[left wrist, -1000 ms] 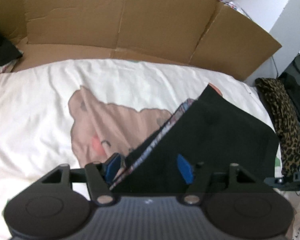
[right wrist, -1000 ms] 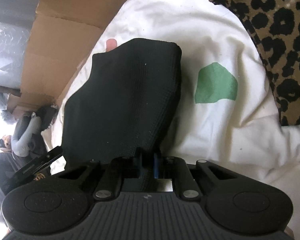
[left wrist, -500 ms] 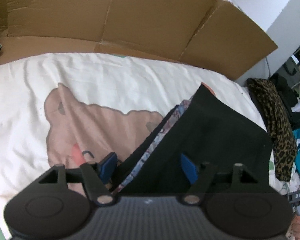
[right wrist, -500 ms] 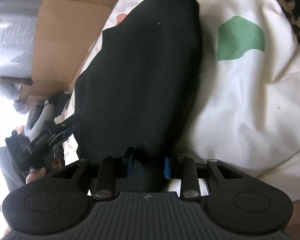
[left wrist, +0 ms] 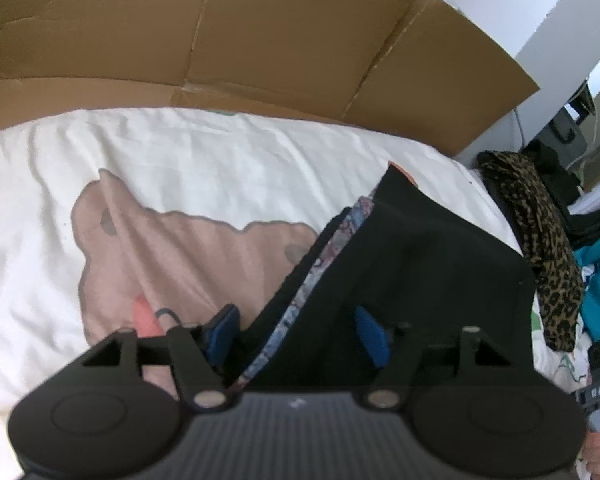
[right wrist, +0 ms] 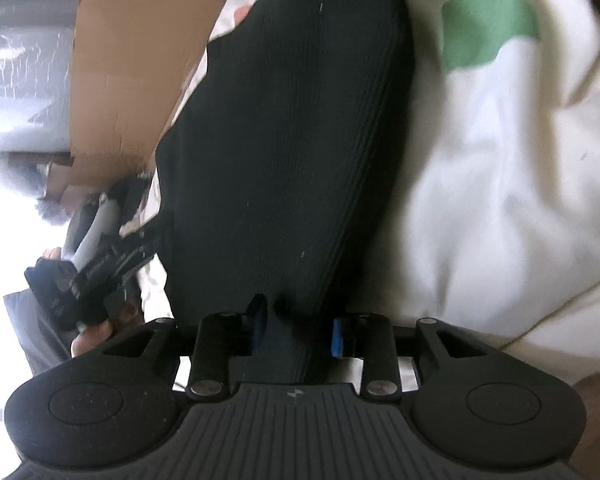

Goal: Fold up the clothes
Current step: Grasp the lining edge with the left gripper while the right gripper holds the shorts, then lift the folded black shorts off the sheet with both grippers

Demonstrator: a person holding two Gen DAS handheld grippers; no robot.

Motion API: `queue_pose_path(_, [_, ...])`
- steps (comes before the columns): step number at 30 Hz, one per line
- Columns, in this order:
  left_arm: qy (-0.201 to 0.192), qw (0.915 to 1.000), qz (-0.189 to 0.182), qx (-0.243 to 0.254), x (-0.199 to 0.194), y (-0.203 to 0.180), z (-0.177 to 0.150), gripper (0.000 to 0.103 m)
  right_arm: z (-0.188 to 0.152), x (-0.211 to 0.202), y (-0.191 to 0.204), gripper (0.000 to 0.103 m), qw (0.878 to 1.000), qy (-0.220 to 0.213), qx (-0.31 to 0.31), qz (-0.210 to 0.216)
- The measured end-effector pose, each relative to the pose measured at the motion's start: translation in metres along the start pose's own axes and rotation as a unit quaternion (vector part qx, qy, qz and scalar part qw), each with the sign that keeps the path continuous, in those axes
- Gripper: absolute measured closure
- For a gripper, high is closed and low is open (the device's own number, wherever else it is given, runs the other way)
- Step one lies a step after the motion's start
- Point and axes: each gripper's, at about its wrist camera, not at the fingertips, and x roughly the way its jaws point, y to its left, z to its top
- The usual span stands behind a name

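In the left wrist view, the left gripper [left wrist: 296, 334] stands wide, its blue pads astride the black garment [left wrist: 420, 264], whose patterned edge runs diagonally toward the upper right.

In the right wrist view, the right gripper [right wrist: 298, 334] pinches the garment's bunched near end; the cloth stretches up the frame's centre over the white bedsheet [right wrist: 500, 184].

The black garment [left wrist: 428, 272], ribbed knit with a patterned blue-grey band [left wrist: 320, 264] along one edge, lies folded on the white sheet [left wrist: 220, 168], one end bunched.
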Motion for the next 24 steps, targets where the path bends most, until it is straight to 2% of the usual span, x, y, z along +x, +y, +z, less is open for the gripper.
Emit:
queue_pose_path(2, [0.005,1.0,-0.007,-0.004,0.001,0.003,-0.001,0.038,-0.001,0.001,0.001,0.073,1.0,0.001,-0.008,-0.005])
queue_pose_path(4, [0.013,0.9999,-0.012,-0.001,0.001,0.004,0.001,0.043,-0.001,0.001,0.002,0.094,1.0,0.002,-0.016,-0.011])
queue_pose_path(6, [0.016,0.9998,-0.013,0.006,-0.001,0.002,0.002,0.052,0.0,-0.002,0.0,0.096,1.0,0.003,-0.011,-0.005])
queue_pose_path(9, [0.016,0.9997,-0.014,0.014,-0.003,-0.002,0.002,0.061,0.0,-0.005,0.006,0.097,1.0,0.007,-0.028,-0.009])
queue_pose_path(12, [0.02,0.9996,-0.02,0.002,-0.002,-0.001,0.0,0.064,0.004,-0.009,0.011,0.097,0.999,0.008,-0.031,-0.009])
queue_pose_path(24, [0.027,0.9969,-0.031,-0.067,-0.013,-0.01,-0.026,0.07,0.021,-0.028,0.003,0.098,0.999,0.001,-0.034,-0.035])
